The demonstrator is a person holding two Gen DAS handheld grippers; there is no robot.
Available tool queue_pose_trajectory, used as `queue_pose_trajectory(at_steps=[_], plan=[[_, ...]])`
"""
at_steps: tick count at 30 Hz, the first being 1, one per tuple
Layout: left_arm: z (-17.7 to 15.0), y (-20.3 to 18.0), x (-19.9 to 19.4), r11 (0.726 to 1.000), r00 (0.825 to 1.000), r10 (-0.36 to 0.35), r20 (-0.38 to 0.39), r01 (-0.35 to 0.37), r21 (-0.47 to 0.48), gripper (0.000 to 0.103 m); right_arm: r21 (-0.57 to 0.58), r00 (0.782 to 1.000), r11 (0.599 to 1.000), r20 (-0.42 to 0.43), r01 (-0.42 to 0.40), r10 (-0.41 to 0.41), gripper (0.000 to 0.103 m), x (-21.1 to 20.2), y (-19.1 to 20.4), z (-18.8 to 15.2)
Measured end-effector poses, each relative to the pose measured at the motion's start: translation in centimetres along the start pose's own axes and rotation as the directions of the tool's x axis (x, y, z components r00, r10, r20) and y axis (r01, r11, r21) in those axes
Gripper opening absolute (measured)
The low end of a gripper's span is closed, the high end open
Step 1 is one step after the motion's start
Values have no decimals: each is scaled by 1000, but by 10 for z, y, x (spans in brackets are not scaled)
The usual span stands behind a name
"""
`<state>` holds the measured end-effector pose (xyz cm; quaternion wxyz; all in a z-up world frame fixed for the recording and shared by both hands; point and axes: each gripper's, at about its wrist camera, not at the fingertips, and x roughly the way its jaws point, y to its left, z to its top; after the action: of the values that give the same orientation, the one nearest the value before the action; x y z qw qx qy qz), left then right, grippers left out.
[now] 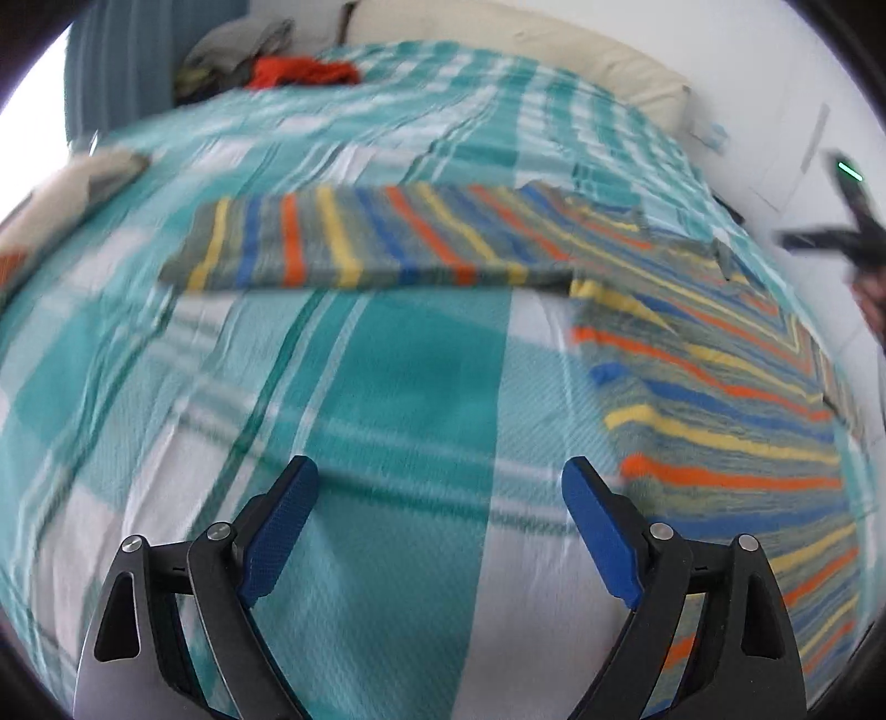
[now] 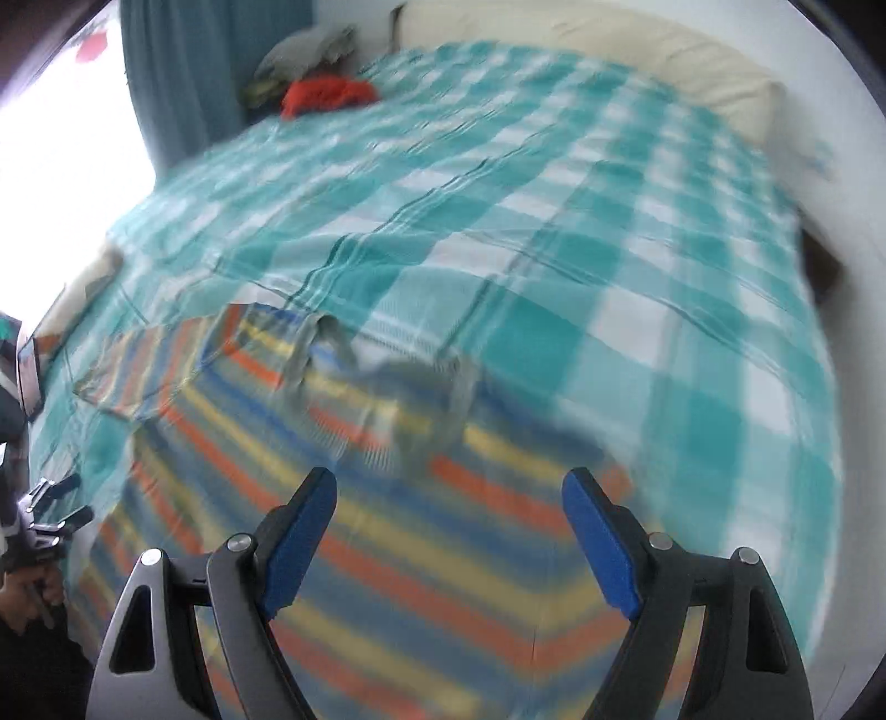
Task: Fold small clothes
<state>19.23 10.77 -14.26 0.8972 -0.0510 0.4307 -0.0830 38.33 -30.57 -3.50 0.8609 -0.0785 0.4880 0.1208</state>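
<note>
A striped shirt (image 1: 720, 387) in grey, orange, yellow and blue lies flat on a bed with a teal and white checked cover (image 1: 387, 387). One sleeve (image 1: 354, 243) stretches out to the left in the left wrist view. My left gripper (image 1: 440, 471) hangs open over bare cover, left of the shirt's body, with nothing between its fingers. In the right wrist view my right gripper (image 2: 448, 482) stands open above the shirt (image 2: 387, 526), below its grey collar (image 2: 382, 365), holding nothing. The other gripper (image 1: 847, 221) shows blurred at the far right of the left wrist view.
A red garment (image 2: 326, 94) and a pile of grey clothes (image 2: 310, 50) sit at the bed's far corner by a teal curtain (image 2: 183, 72). A cream pillow (image 2: 664, 50) lines the far edge. A person's hand with a gripper (image 2: 39, 531) shows at the left edge.
</note>
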Motion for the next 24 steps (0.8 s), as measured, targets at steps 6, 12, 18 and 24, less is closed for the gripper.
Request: queue_pose_trajectory(at_steps=[6,12,18,24], plan=[[6,-8,20,998,999,35,-21,-34,45,94,-150,994,989,-103,15,-30,79,90,0,47],[9,-12,25,997,998,49,-31,-46,65,94,-205,973,976,-231,-74,25,7,124,-7,47],[10,-11,26,997,998,50,-38,-48,57,94,-99,978,995,-207,21,-41,13,122,-36,37],[10,-12,27,997,998,51,-42,-49,51,95,-107,992,988,-66,-111,104,56,94,14,79]])
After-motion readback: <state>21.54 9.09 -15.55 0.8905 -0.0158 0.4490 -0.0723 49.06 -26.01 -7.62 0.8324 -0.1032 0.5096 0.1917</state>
